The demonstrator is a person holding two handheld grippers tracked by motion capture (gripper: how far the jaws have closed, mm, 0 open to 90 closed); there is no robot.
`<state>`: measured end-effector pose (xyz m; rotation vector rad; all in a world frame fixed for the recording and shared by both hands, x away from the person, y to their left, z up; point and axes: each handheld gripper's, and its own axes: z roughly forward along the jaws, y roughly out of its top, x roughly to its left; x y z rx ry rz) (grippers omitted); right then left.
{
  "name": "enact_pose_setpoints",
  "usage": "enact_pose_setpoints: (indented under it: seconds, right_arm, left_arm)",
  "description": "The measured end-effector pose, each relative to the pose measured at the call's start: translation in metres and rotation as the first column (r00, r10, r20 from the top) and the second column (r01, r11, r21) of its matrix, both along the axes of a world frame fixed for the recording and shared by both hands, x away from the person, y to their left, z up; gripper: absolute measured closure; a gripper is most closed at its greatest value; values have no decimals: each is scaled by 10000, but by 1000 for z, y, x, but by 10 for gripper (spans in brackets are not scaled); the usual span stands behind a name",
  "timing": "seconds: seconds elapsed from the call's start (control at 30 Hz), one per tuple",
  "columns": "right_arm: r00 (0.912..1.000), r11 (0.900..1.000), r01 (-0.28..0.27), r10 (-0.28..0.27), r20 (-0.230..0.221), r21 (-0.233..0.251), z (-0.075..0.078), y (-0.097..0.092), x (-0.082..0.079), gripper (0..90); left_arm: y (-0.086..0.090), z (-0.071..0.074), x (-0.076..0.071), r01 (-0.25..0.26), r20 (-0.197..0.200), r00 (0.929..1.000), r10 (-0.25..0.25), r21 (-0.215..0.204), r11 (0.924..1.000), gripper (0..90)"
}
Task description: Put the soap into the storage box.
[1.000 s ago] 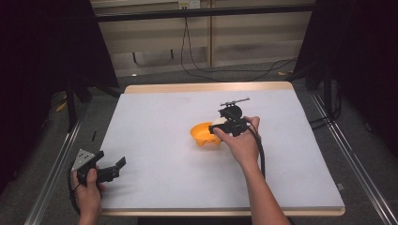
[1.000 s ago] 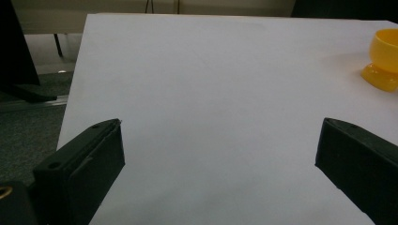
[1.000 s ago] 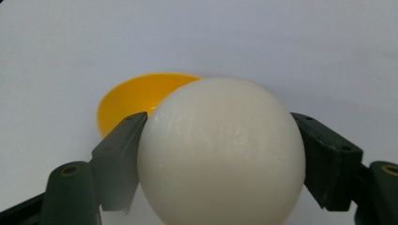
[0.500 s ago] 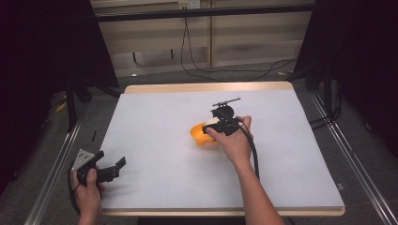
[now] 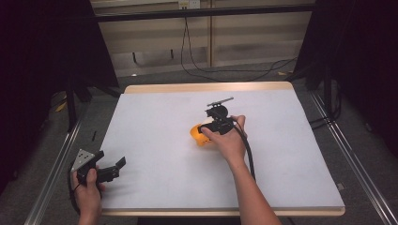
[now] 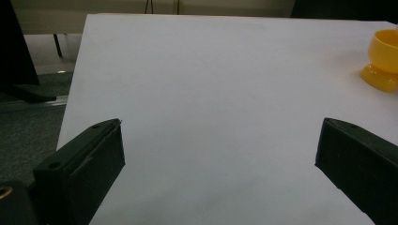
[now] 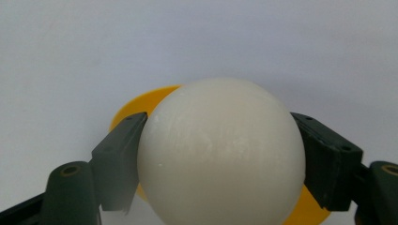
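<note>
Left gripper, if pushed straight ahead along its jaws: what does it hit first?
Likely nothing: the left gripper faces bare white table, free to the far edge. The yellow cup sits off to the right of that line.

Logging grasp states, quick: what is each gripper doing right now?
Left gripper: open, holding nothing, over the white table.
Right gripper: shut on the white ball, just above the yellow cup.

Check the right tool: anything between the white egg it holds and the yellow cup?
Nothing visible. The right tool grips the smooth white egg on both sides, directly over the yellow plastic egg cup; only the cup's rim shows behind and under it.
</note>
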<state>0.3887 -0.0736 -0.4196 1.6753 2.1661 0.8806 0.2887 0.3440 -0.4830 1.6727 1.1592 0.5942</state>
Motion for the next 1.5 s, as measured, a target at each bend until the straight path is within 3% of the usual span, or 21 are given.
enact_pose_setpoints:
  seconds: [0.2, 0.53, 0.87, 1.0, 1.5]
  right_arm:
    - [9999, 9997, -3, -1, -135, -252, -6, 3, 3, 240]
    - [9996, 9996, 71, -79, -266, -277, -15, 4, 5, 240]
    - [9992, 9990, -216, 202, -355, -389, -23, 5, 5, 237]
    - [9998, 9999, -18, 20, -213, 105, -16, 3, 2, 169]
    - [9982, 9984, 196, -226, 547, 539, 3, -22, -12, 32]
  left_arm:
    - [0, 0, 0, -5, -8, 10000, 5, 14, 10000, 14]
    - [0, 0, 0, -22, -14, 10000, 22, 31, 10000, 14]
    - [0, 0, 0, 3, -7, 10000, -3, 6, 10000, 14]
    - [0, 0, 0, -39, -1, 10000, 39, 34, 10000, 14]
    - [0, 0, 0, -36, -7, 10000, 36, 76, 10000, 14]
